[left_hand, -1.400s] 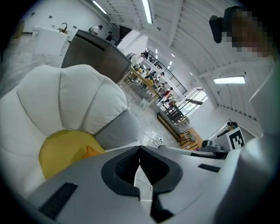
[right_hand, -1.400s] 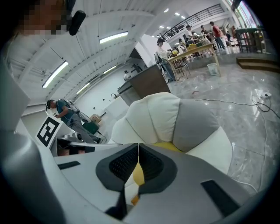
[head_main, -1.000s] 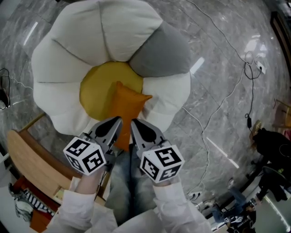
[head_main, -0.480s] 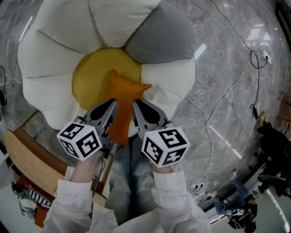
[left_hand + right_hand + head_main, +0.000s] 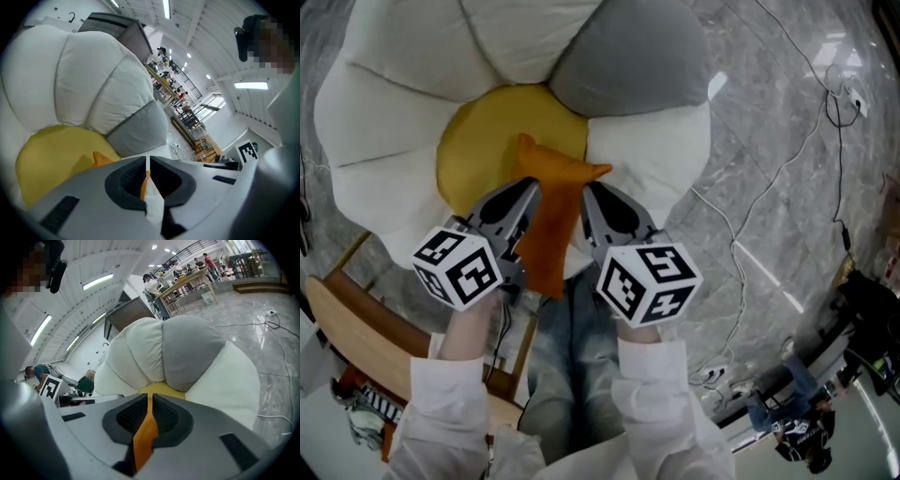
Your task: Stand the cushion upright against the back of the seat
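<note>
you are holding a gripper in each hand, and both are pinching the same orange cushion (image 5: 548, 225). the left gripper (image 5: 532, 187) is gripping the cushion's left edge. its fingers (image 5: 126, 177) are pressed together with a thin bit of orange cloth squeezed between them. the right gripper (image 5: 585, 187) is gripping the right edge. its fingers (image 5: 129, 416) are pressed together too, and a strip of orange cloth is running down between them.

the cushion is hanging between the two grippers, in front of the big flower seat (image 5: 384, 112). from above, its pointy top corner is showing over the seat's yellow middle (image 5: 478, 141). i cannot tell if the cushion is touching the seat.

the seat is sitting on the shiny gray floor (image 5: 769, 169). its puffy white petals are ringing the yellow middle, and one gray petal (image 5: 628, 56) is sitting on the far right side. your legs in blue jeans (image 5: 572, 366) are showing under the grippers.
</note>
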Available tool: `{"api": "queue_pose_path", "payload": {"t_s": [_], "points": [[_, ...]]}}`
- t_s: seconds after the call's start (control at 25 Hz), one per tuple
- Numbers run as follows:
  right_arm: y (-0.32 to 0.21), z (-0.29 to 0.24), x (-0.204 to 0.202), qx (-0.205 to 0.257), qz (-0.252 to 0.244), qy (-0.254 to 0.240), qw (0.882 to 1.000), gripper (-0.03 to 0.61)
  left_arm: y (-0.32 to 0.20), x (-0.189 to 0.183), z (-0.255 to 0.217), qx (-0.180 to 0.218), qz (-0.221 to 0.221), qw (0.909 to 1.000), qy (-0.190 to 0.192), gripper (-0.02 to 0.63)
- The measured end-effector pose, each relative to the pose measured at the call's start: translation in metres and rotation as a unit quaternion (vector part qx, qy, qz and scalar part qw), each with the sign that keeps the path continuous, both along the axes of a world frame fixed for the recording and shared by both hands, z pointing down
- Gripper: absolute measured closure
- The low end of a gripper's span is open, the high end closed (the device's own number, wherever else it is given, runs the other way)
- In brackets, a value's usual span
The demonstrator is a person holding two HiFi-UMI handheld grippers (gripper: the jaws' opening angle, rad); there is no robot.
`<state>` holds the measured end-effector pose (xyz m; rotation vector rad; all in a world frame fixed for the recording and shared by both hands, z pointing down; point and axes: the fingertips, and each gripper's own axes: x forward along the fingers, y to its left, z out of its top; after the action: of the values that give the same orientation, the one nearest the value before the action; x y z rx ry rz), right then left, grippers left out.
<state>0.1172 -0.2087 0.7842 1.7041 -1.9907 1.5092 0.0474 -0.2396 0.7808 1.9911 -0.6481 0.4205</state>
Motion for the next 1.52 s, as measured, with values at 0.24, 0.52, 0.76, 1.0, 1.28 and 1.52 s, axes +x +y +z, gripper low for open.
{"api": "queue_pose_path", "payload": {"t_s": [0.24,0.52,0.76,1.0,1.28,1.52], "points": [[0.002,0.019,0.009,-0.018,0.02,0.007,1.0,0.554,-0.012,-0.011,0.019,0.006,-0.017,0.9995,-0.025,0.603],[0.003,0.041,0.011,-0.041,0.031,0.009,0.999,0.448,-0.023,-0.018,0.039,0.0,-0.032,0.9986,-0.042,0.544],[0.008,0.059,0.012,-0.066,0.055,0.005,0.996,0.385,-0.028,-0.018,0.054,-0.012,-0.035,0.9981,-0.049,0.438],[0.005,0.074,0.009,-0.071,0.072,-0.022,0.995,0.357,-0.036,-0.019,0.078,-0.021,-0.035,0.9969,-0.067,0.347],[0.004,0.087,0.016,-0.085,0.123,-0.048,0.988,0.353,-0.051,-0.024,0.1,-0.043,-0.059,0.9954,-0.063,0.333],[0.006,0.1,0.017,-0.103,0.156,-0.069,0.98,0.354,-0.055,-0.028,0.119,-0.073,-0.056,0.9935,-0.067,0.333]]}}
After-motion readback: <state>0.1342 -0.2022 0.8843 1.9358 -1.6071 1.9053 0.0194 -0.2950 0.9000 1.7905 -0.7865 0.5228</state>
